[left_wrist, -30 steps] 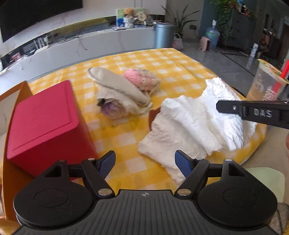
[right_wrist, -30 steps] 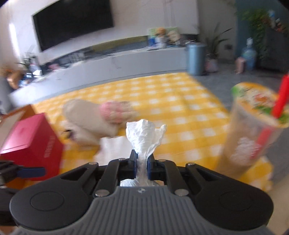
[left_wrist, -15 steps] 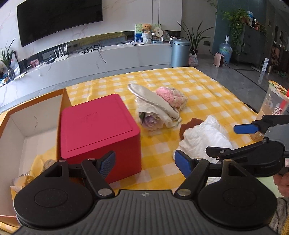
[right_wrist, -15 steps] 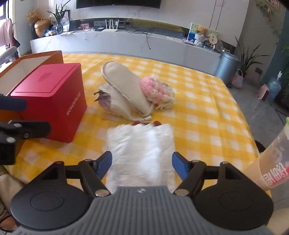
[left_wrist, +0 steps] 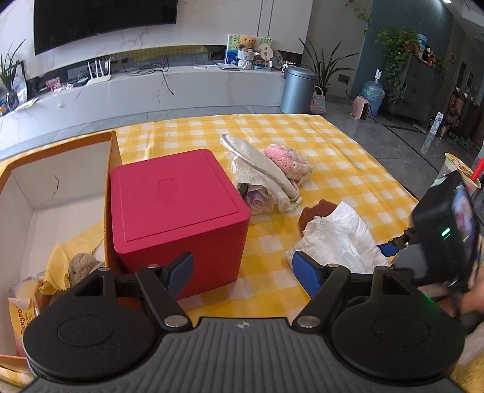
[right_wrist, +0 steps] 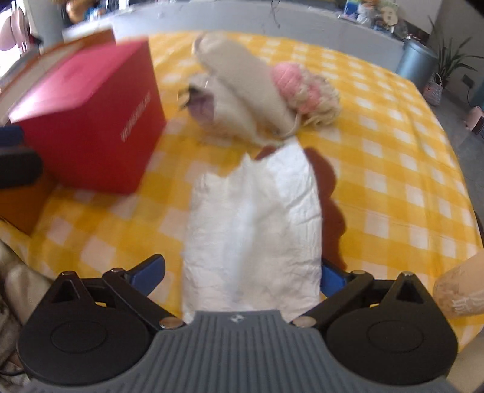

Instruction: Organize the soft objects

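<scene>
Now right hand-held gripper (right_wrist: 240,273), tilted steeply downward, gapes.

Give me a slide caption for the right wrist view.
Open right claw over crumpled white paper towel on yellow checked tablecloth, beside red cube box.

A: What did I have in the background on the left wrist view?

B: I saw a dark TV (left_wrist: 103,21) on the marble wall, a white router (left_wrist: 99,75) on the long white console (left_wrist: 181,90) under it, and a teddy bear (left_wrist: 248,45) in front of a picture further along.

A: And on the floor?

B: A grey bin (left_wrist: 298,89) at the console's end, a potted plant (left_wrist: 328,65) behind it, a woven basket (left_wrist: 317,101) beside it. A water jug (left_wrist: 372,95) and a small pink heater (left_wrist: 363,107) stood near the blue wall.

A: Anything on the table edge?

B: A drink cup (left_wrist: 459,169) with a red straw, far right. The right view was too blurred to add anything.
</scene>
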A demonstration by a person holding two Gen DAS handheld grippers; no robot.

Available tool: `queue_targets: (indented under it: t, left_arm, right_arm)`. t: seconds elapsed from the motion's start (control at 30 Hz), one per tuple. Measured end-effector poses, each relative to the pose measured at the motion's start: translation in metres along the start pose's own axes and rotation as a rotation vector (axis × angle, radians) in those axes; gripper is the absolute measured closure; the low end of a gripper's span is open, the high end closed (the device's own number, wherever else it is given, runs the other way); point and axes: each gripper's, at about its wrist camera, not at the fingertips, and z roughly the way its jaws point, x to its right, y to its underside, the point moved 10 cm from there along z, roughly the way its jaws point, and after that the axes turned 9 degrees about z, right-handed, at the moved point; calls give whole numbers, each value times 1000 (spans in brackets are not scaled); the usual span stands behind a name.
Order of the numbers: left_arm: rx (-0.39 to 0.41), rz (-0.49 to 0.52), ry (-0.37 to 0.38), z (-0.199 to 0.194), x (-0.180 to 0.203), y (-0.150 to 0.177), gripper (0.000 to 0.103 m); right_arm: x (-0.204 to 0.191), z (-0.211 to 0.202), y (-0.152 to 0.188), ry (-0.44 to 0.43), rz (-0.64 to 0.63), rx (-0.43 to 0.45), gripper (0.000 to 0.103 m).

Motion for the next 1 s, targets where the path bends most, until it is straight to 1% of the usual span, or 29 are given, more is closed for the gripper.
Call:
queue_targets:
  t: [0.03,0.07,0.1,0.13,0.2,0.23,0.27,0.3,0.43,0.47,0.5,0.57,0.63,0.7,0.77,0.83,0.87,0.93,1.0]
  left_arm:
    - [-3,-6,-1,0,-1,0,16]
    - [-6,-12,-3,0,-3,0,16]
    - [-7,-15,-5,-1,-4,0,16]
    - [-5,-16,-6,-2,-6,0,16]
    - [-2,-19,-9,-4,-7,0,16]
    - [-2,-22,-13,-5,-8,0,16]
    - [-2,-23,-16,-6,-8,1,16]
    - [-4,-24,-22,-6,-8,1,16]
    - [-31,2,-69,-4,-7,5,16]
    - [-29,10,-73,-5,-6,5,16]
    - [-25,16,-73,-7,-5,4,16]
    - [-13,19,-72,-10,-4,3,16]
    - [0,13,-65,-12,-2,1,16]
    - [7,2,-45,-12,2,-1,16]
    - [10,-12,-13,-11,8,-3,16]
    - [6,-26,30,-6,19,-4,16]
    - [1,-31,51,-2,24,-5,15]
    - [-16,-43,95,8,37,-6,15]
    - [-25,-63,147,21,52,-8,14]
  right_arm:
    - [-2,5,2,38,-31,-14,3]
    - [-5,6,3,66,-63,-16,7]
    - [-6,6,4,92,-89,-11,15]
    - [-5,4,4,113,-99,-5,18]
    - [0,0,3,133,-84,11,35]
    - [4,-3,2,141,-66,21,40]
    - [10,-9,2,147,-47,31,52]
    - [17,-11,-1,142,-27,39,58]
    - [19,-19,-4,50,20,73,70]
    - [16,-22,-4,17,22,84,76]
    - [11,-27,-6,-32,26,103,87]
    - [4,-43,-10,-147,39,160,87]
    - [4,-64,-17,-236,73,242,87]
    - [9,-85,-21,-294,123,317,87]
    - [24,-105,-26,-311,200,397,87]
    - [42,-120,-30,-260,262,466,87]
    - [53,-124,-30,-199,276,485,87]
    - [68,-127,-25,-72,272,483,87]
    - [79,-124,-19,-8,269,470,87]
